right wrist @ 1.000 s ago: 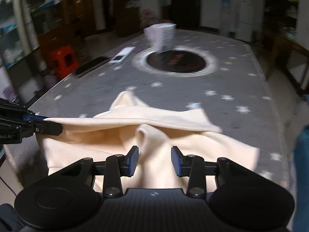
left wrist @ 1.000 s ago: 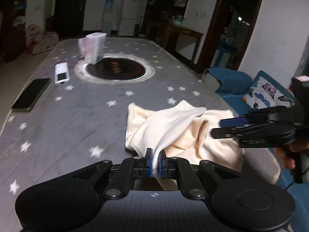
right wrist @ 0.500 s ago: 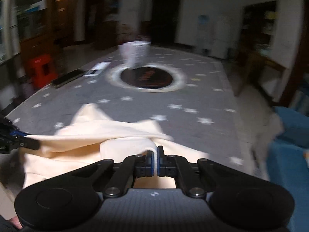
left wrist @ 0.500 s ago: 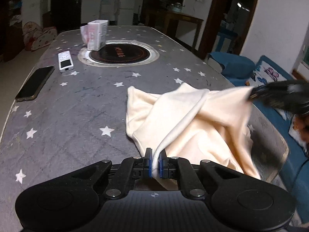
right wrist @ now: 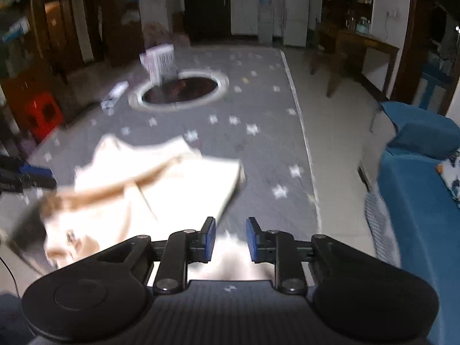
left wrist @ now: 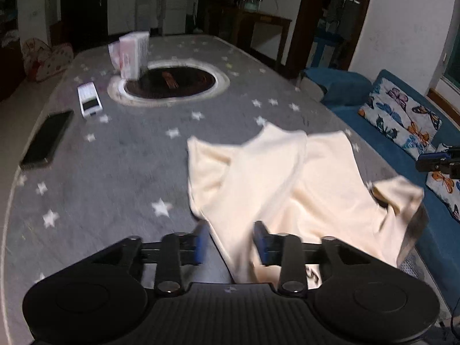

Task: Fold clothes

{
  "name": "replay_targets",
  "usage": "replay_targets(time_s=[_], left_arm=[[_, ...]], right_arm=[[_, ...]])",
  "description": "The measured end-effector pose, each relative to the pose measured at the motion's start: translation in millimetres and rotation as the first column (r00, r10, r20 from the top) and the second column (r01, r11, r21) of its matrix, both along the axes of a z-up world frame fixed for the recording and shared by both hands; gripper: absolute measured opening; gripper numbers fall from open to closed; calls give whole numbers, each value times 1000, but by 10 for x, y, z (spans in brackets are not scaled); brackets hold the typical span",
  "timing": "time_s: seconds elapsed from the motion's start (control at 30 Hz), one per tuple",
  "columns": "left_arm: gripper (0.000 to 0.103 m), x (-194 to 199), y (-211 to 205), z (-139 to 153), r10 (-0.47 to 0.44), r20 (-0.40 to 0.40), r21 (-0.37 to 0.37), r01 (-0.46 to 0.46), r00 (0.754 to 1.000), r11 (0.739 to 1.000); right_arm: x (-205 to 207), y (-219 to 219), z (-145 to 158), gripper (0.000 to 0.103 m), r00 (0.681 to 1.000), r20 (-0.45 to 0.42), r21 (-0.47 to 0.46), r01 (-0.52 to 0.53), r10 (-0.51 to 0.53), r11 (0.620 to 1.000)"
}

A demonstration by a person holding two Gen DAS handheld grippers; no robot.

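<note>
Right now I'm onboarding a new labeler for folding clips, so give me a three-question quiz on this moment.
1. True or false: the left gripper is clamped shut on the cream garment.
2. Multiple choice: on the star-print table, what lies nearest its left edge in the left wrist view? A) white remote B) black phone C) tissue pack
3. Fill in: the right gripper has its jaws ____.

Key
1. False: its jaws stand apart, with cloth running between them.
2. B, the black phone; the white remote and the tissue pack sit farther in.
3. Open.
</note>
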State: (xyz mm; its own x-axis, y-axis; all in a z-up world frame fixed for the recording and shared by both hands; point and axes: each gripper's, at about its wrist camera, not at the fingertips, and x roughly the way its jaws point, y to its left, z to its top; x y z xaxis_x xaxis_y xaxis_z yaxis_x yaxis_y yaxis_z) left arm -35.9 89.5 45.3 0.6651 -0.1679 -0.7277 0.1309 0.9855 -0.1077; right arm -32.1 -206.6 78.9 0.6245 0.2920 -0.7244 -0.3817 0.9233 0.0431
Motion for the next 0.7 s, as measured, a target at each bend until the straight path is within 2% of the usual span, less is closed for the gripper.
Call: replay_targets(time_s=[0.13,0.37,0.5,0.7], left_arm=[[42,192,79,57,50,9,12,-50,999,999],[52,810,180,45,132,17,-20,-131,991,991],[54,1223,238,-112,163,-40,-69,-165,986,984],[51,1657,210,-410,146,-126,-64,-155,981,986]], right_arm=[[304,70,-29,26,1000,-8,46,5,-5,999],[951,151,-373,27,994,-81,139,81,-70,987],[1254,114,-558,28,982,-157,202,133,-102,970],[1546,100,-802,29,961,-254,256,175,-109,951]])
